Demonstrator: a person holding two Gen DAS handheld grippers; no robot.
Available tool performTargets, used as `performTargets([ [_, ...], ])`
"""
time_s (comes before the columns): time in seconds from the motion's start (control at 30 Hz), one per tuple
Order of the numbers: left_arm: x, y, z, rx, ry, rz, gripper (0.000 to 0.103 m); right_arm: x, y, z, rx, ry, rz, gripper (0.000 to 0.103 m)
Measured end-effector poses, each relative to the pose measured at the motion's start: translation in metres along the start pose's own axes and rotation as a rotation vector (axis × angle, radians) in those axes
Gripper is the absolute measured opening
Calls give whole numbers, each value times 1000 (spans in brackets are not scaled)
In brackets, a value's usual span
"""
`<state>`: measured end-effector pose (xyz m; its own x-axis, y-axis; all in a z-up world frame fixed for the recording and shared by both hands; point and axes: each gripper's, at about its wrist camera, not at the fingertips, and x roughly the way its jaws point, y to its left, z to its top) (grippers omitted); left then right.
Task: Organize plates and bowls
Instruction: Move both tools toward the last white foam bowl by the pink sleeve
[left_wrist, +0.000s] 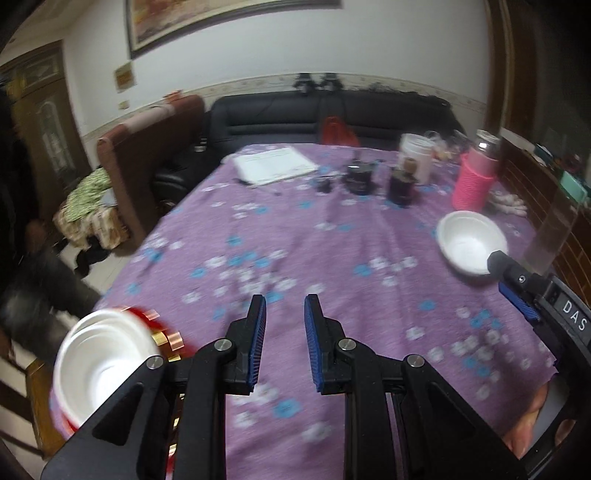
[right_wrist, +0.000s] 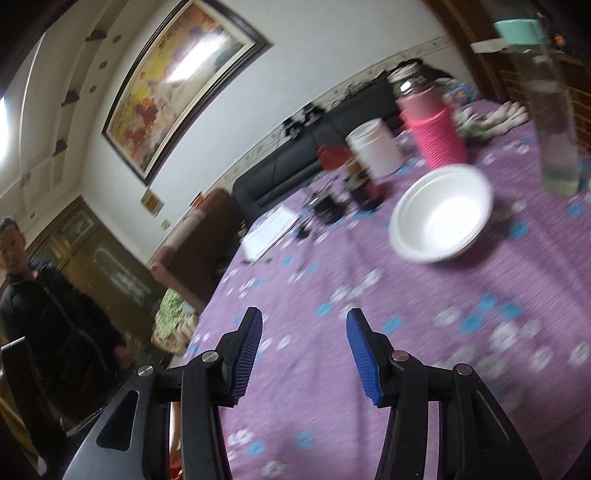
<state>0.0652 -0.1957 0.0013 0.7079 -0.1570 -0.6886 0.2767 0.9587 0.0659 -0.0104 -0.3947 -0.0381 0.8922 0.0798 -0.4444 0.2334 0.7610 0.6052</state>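
A single white bowl (left_wrist: 471, 242) sits on the purple flowered tablecloth (left_wrist: 295, 258) at the right; it also shows in the right wrist view (right_wrist: 441, 229). A stack of white bowls (left_wrist: 99, 362) rests on red and gold plates (left_wrist: 162, 332) at the table's near left corner. My left gripper (left_wrist: 284, 314) is open and empty above the cloth, right of the stack. My right gripper (right_wrist: 304, 325) is open and empty, short of the single bowl; in the left wrist view its fingers (left_wrist: 517, 291) lie just beside that bowl.
A pink-sleeved bottle (left_wrist: 474, 177), a white jar (left_wrist: 415, 157), dark jars (left_wrist: 400, 186) and a notebook (left_wrist: 275, 164) stand at the far end. A tall clear bottle (right_wrist: 550, 110) stands right of the bowl. A sofa (left_wrist: 332, 114), a chair and a person (right_wrist: 44, 314) are beyond the table.
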Motion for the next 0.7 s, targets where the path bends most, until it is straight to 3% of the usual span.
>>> performTargets([
  [0.03, 7, -11, 7, 2, 11, -25, 39, -3, -8, 7, 3, -11, -10, 51],
  [0.1, 23, -34, 22, 0, 20, -57, 51, -10, -28, 25, 8, -41, -40, 51],
  [0.27, 55, -83, 53, 1, 20, -101, 53, -23, -81, 79, 22, -92, -117, 55],
  [0.4, 91, -115, 71, -19, 85, -163, 54, -12, -118, 115, 78, -44, -137, 57],
  [0.6, 157, -136, 74, -103, 252, -244, 54, 24, -146, 115, 169, 42, -95, 57],
  [0.7, 172, -138, 72, -147, 283, -279, 54, 39, -168, 108, 246, 75, -92, 57],
])
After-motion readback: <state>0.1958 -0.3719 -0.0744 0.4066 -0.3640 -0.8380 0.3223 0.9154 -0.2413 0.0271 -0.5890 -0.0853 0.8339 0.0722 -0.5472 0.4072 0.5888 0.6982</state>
